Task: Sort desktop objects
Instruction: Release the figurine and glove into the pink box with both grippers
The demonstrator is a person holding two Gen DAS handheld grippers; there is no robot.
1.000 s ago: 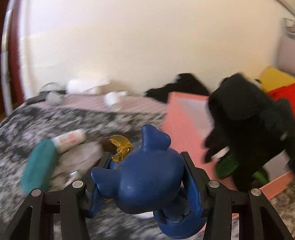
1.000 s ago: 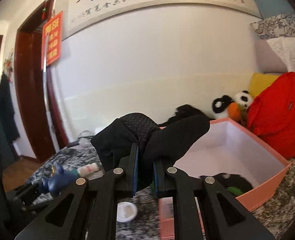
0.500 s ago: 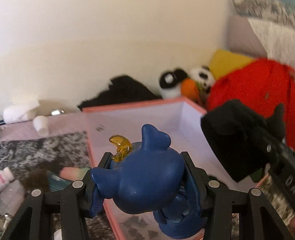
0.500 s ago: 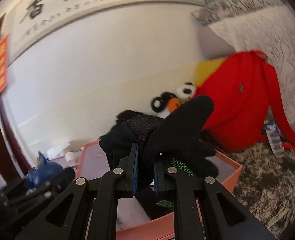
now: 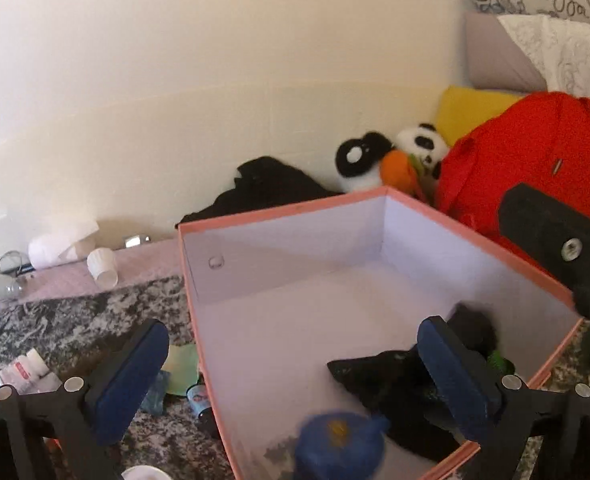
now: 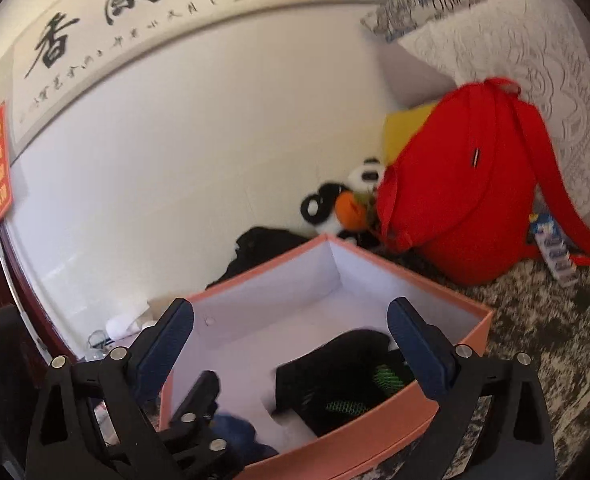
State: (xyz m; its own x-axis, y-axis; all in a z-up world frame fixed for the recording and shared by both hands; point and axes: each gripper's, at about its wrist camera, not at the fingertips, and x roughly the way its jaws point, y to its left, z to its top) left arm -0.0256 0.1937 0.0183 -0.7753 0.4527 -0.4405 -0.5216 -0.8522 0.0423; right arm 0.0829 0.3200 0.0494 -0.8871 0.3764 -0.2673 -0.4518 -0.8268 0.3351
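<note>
Both grippers, left (image 5: 291, 368) and right (image 6: 291, 344), have just been opened wide over the pink box (image 5: 279, 210); nothing is gripped. The blue toy (image 5: 339, 440), blurred, is seen at 6 o'clock inside. The gloves (image 6: 335, 376) show green only in the right view.

The blue toy (image 5: 341, 442) in the box (image 5: 283, 210) is motion-blurred, its shape unreadable, and partly cut by the lower edge. The black glove (image 5: 399, 384) is partly hidden behind a finger (image 5: 453, 372). The small bottle (image 5: 198, 398) beside the box is half hidden; its label is illegible.
</note>
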